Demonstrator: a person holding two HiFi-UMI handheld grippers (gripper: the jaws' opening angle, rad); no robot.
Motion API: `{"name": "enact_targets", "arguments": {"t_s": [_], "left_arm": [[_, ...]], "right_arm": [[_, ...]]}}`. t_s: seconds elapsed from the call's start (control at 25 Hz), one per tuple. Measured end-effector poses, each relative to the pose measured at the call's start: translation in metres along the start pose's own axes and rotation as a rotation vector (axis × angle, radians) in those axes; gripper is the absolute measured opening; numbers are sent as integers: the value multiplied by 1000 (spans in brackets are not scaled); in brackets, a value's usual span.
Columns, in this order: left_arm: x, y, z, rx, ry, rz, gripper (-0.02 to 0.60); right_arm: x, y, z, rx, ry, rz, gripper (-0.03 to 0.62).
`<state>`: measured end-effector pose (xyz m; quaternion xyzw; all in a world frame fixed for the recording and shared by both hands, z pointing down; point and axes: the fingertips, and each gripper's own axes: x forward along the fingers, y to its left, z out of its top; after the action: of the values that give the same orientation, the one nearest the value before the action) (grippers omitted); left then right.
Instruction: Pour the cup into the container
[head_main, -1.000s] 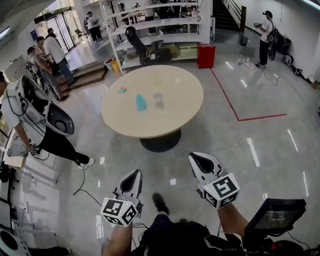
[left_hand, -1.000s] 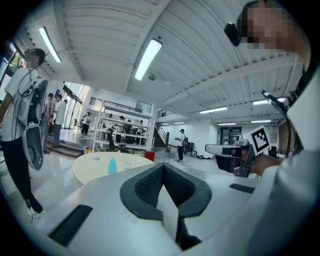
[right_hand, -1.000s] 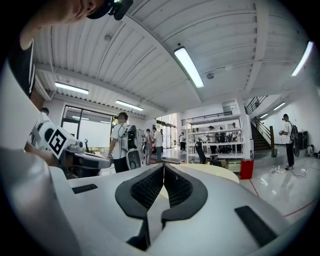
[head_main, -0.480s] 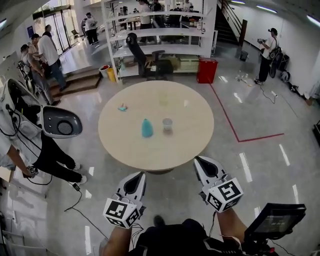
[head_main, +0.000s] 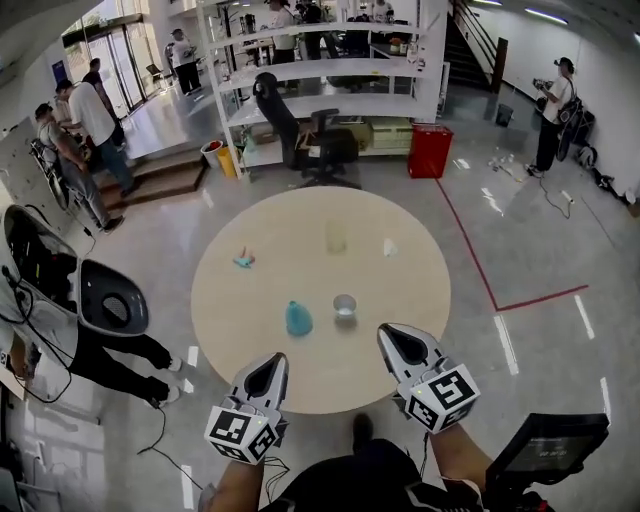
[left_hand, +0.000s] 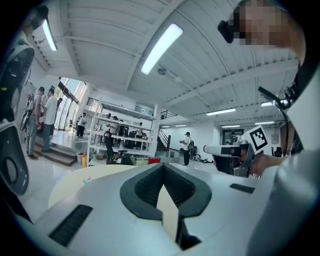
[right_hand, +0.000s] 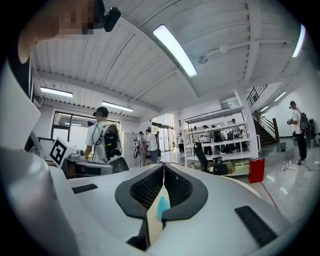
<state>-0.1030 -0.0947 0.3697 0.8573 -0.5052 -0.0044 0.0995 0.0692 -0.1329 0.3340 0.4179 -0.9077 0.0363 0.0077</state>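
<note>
On the round beige table a small blue cup stands next to a low clear cup. Farther back stands a taller clear container. My left gripper hovers at the table's near edge, shut and empty. To its right my right gripper is over the near edge too, shut with nothing in it, a short way from the clear cup. In the right gripper view the blue cup shows through the slit below the shut jaw tips. The left gripper view shows closed jaw tips and the table.
A small teal thing and a white scrap lie on the far part of the table. Behind it stand an office chair, white shelving and a red bin. People stand at the left and far right. A grey machine is left of the table.
The table has come much nearer in the head view, now reaching under both grippers. Both grippers keep the same pose and stay shut.
</note>
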Motion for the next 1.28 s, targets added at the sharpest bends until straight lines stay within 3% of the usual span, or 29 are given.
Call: {"name": "enact_targets", "arguments": {"t_s": [0.16, 0.44, 0.76, 0.84, 1.08, 1.28], "left_arm": [[54, 19, 15, 24, -5, 36, 0], [98, 50, 26, 22, -21, 75, 0], [117, 91, -1, 8, 51, 39, 57], [119, 103, -16, -13, 83, 37, 99], [124, 143, -79, -76, 194, 60, 101], [127, 166, -128, -158, 287, 129, 100]], "right_arm": [[37, -48, 9, -11, -9, 29, 7], [87, -79, 2, 0, 17, 80, 8], [124, -97, -35, 31, 104, 14, 19], [130, -95, -55, 44, 142, 12, 68], [145, -95, -135, 86, 275, 19, 216], [147, -102, -191, 109, 377, 20, 277]]}}
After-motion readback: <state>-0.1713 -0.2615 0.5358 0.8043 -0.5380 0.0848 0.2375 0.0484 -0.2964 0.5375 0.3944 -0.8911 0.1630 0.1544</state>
